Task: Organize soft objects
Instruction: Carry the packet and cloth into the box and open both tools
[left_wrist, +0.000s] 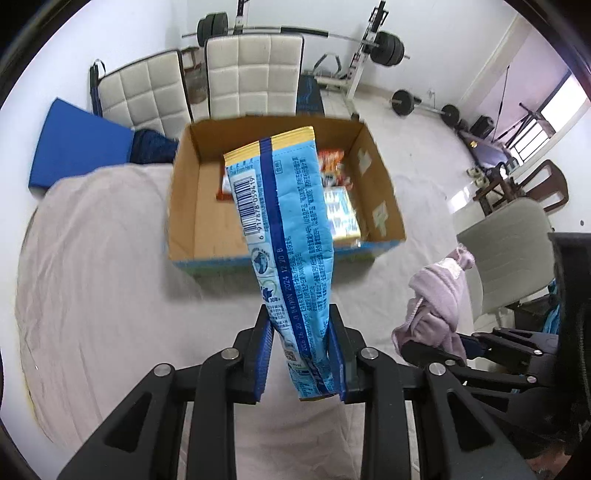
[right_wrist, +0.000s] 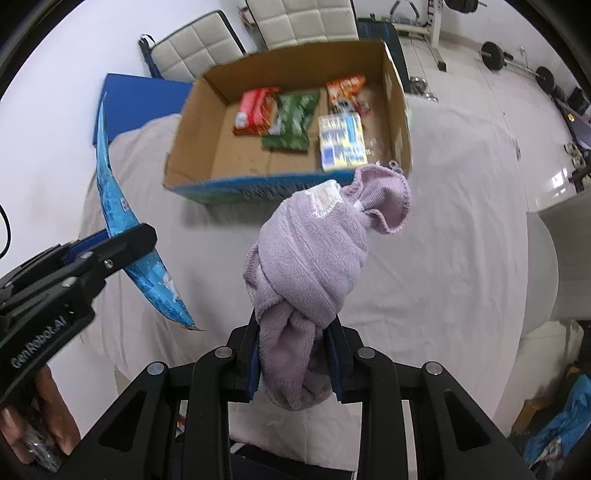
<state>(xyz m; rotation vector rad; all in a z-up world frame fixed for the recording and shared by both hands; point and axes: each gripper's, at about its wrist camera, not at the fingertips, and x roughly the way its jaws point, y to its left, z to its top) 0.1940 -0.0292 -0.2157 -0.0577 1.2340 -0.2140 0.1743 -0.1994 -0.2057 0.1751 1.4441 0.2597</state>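
Note:
My left gripper (left_wrist: 300, 334) is shut on a light blue snack packet (left_wrist: 284, 229) with a yellow top edge, held up in front of an open cardboard box (left_wrist: 184, 206). The packet also shows in the right wrist view (right_wrist: 110, 199), with the left gripper (right_wrist: 122, 240) around it. My right gripper (right_wrist: 293, 334) is shut on a knotted lilac towel (right_wrist: 314, 254), held above the table short of the box (right_wrist: 207, 110). The towel shows at the right of the left wrist view (left_wrist: 439, 295). The box holds several packets: red (right_wrist: 255, 110), green (right_wrist: 291, 122), orange (right_wrist: 343, 92) and blue-yellow (right_wrist: 341, 142).
A pale cloth covers the table (left_wrist: 92, 277). White padded chairs (left_wrist: 251, 74) and a blue mat (left_wrist: 77, 144) stand behind the box. A grey chair (left_wrist: 509, 251) is at the right. Barbells and a weight rack (left_wrist: 384, 48) are on the floor beyond.

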